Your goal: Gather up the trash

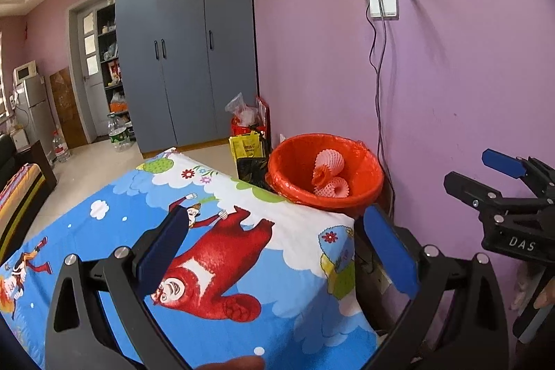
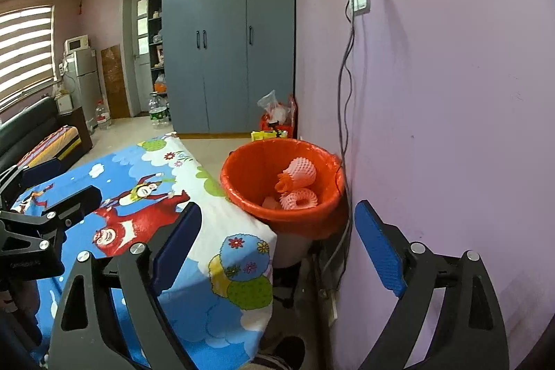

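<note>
A bin lined with an orange bag (image 1: 360, 193) (image 2: 239, 193) stands beside the table, against the purple wall. Two white foam fruit nets (image 1: 329, 175) (image 2: 300, 186) lie inside it. My left gripper (image 1: 277, 252) is open and empty above the cartoon tablecloth (image 1: 215, 266), short of the bin. My right gripper (image 2: 277, 241) is open and empty over the table's corner, near the bin's front. The right gripper also shows at the right of the left wrist view (image 1: 499, 179), and the left gripper at the left of the right wrist view (image 2: 52, 186).
The table with the cartoon cloth (image 2: 145, 207) fills the foreground. Cables (image 2: 345, 85) run down the wall behind the bin. A grey wardrobe (image 1: 187, 51) stands at the back, with bags (image 1: 248, 127) at its foot. Water bottles (image 1: 118, 132) stand on the floor.
</note>
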A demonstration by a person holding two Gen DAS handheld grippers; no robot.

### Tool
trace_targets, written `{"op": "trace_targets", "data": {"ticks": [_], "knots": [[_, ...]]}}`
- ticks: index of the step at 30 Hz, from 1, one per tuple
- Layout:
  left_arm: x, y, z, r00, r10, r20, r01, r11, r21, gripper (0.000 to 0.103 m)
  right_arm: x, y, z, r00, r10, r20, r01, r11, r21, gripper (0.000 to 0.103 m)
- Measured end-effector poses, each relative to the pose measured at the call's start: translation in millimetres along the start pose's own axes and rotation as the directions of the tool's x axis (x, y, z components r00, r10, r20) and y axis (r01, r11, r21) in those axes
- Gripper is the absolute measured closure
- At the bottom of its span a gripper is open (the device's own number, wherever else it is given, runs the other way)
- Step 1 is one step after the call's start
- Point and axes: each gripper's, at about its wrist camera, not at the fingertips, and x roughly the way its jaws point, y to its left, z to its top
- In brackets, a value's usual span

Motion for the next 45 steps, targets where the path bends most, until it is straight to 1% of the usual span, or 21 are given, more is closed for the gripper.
{"op": "trace_targets", "data": {"ticks": [7,18,45], "knots": [[-1,-2,-2,1.000,0.011,0.002,-0.011,1.000,0.014,0.005,2,-3,-3,1.000,0.011,-0.002,-0.011,1.000,0.010,0.019],[1,-3,-2,1.000,0.017,-0.005,-0.017,1.000,0.006,0.005,11,-1,-8,1.000,0.020,-0.019,-0.020,1.000,0.010,0.019],[2,-3,-5,1.000,0.013,-0.009,-0.013,1.000,0.011,0.005,12,-4,-10,1.000,0.023,-0.017,-0.023,1.000,0.018,0.019]]}}
